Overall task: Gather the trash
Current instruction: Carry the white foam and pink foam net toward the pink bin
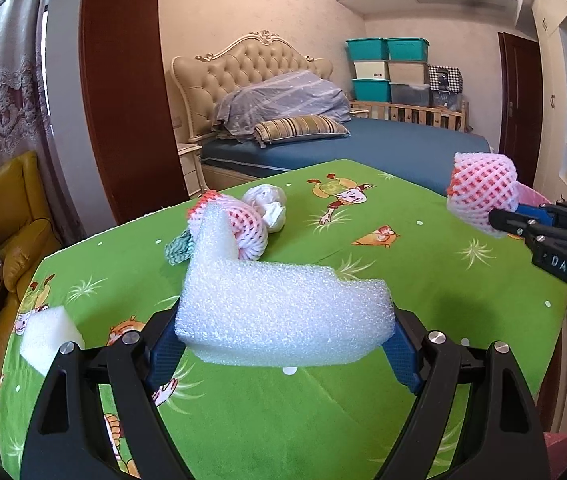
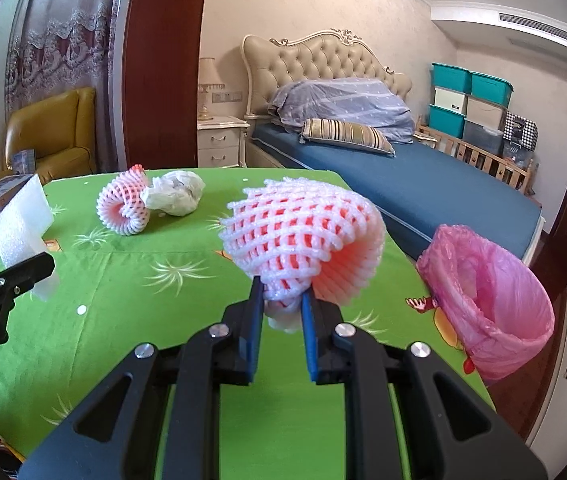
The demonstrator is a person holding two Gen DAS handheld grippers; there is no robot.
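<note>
Your left hand-held gripper (image 1: 283, 344) is clamping the light, squashy foam block (image 1: 283, 312) above the bench (image 1: 403, 280); your right hand-held gripper (image 2: 281, 312) is pinching the soft foam net (image 2: 303, 240) by its gathered end, near the pink-lined bin (image 2: 491, 300).

Both pictures are bright, with soft daylight which seems to come from the lace-curtained window (image 2: 55, 40) on the left. Shadows on the green cartoon-printed tablecloth (image 1: 423, 280) are faint and soft. There is no strong glare. The fisheye lens bends straight lines strongly and leaves dark corners. The near black gripper frames look slightly soft; the rest is sharp.
</note>
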